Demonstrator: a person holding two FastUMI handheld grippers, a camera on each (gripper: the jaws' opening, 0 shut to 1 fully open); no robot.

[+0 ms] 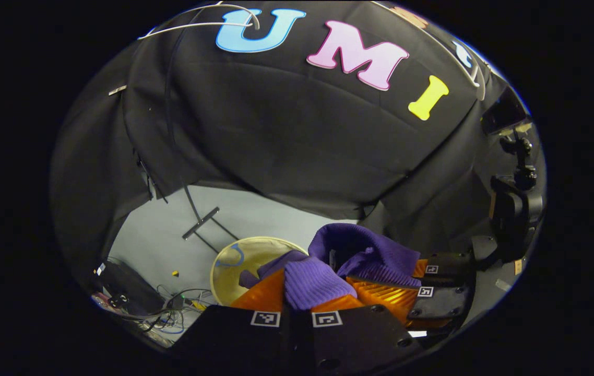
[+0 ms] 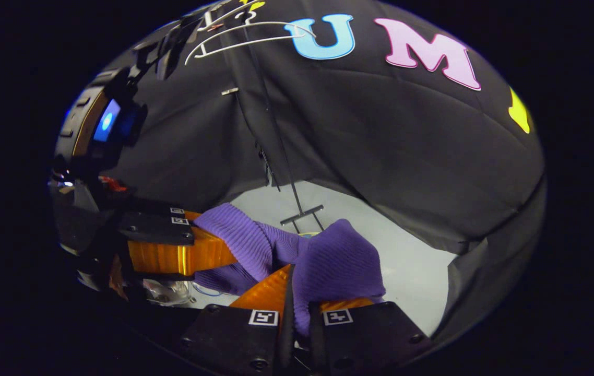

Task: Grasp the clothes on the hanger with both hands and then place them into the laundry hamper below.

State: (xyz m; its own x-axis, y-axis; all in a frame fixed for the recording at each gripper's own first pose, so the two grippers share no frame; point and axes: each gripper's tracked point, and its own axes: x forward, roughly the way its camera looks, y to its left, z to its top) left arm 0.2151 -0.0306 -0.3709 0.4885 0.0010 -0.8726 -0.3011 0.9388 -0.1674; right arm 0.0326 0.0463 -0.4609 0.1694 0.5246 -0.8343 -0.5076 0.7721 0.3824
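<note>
Purple knit garment held over the hamper

Left gripper (image 1: 297,308) and right gripper (image 2: 297,308) each pinch the purple knit garment (image 1: 323,271), stretched between them; the laundry hamper (image 1: 224,277) sits below, nearer the left.

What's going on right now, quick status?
Left gripper and right gripper both clamped on purple garment. Hanger bare overhead. Hamper below, nothing blocking.

Both gripper views looked close over the purple garment (image 1: 328,266) (image 2: 328,261) toward the booth wall, sharing garment and floor
</note>
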